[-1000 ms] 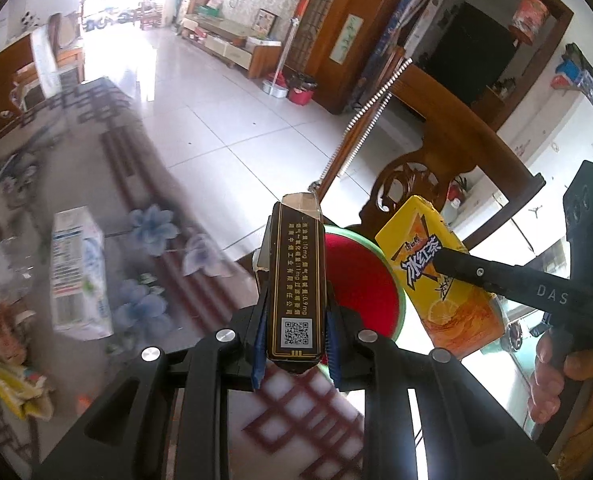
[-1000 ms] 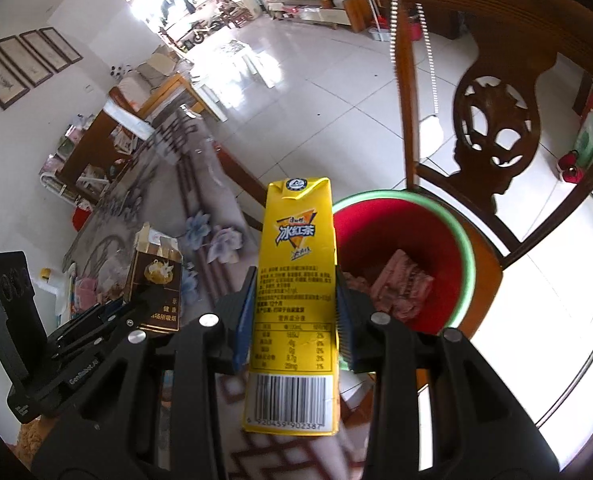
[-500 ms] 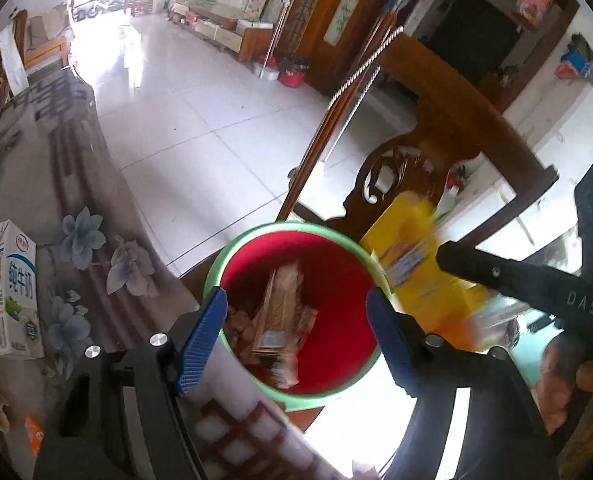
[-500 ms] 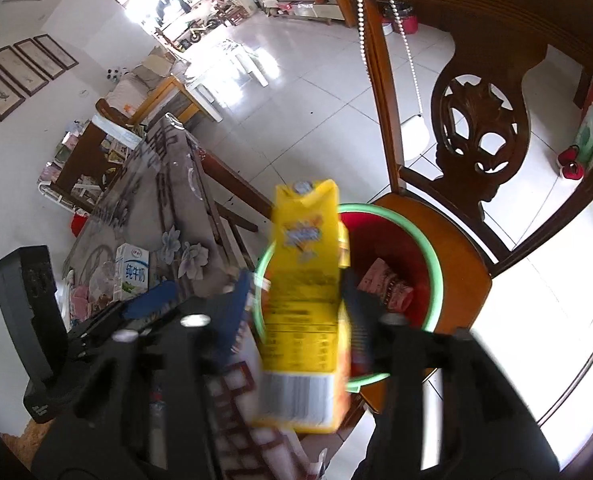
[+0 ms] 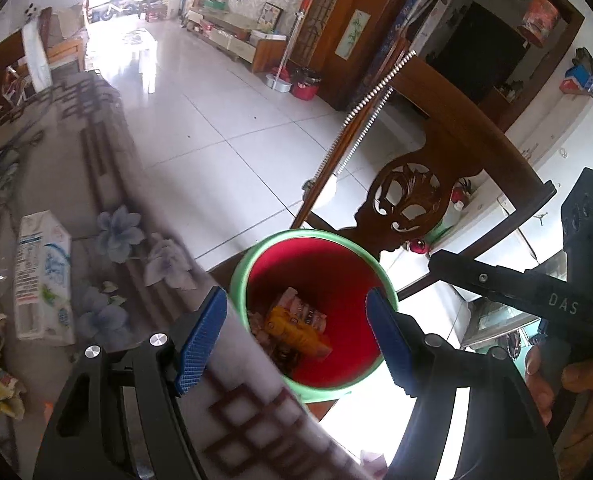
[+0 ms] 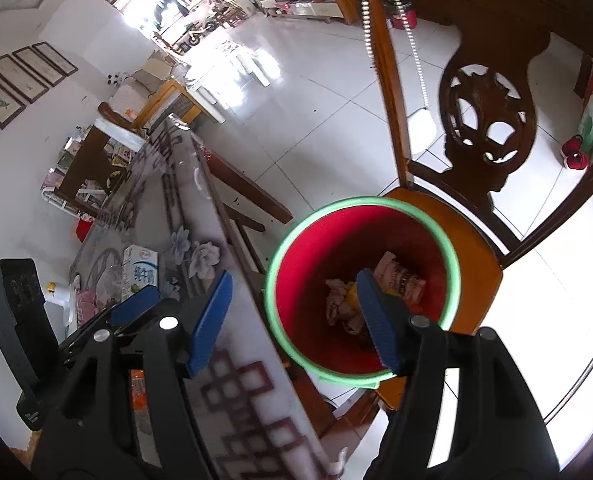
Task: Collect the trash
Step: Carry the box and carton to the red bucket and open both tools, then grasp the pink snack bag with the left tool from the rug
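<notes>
Both tongs point steeply down over the red bin with the green rim, which stands on the seat of a wooden chair just beside the table.

The left tongs stand wide apart with nothing between the blue pads, which straddle the table edge and the bin's mouth. The right tongs gape about half as wide and hold nothing either; their jaws have just been opening. In the left view, a hand grips the right tool's handle at the lower right.

1 second ago the left tongs clamped a dark narrow box and the right tongs a yellow drink carton. Both are now released, and the yellow carton lies in the bin among other wrappers. A white milk carton lies flat on the table, well apart from the bin.
</notes>
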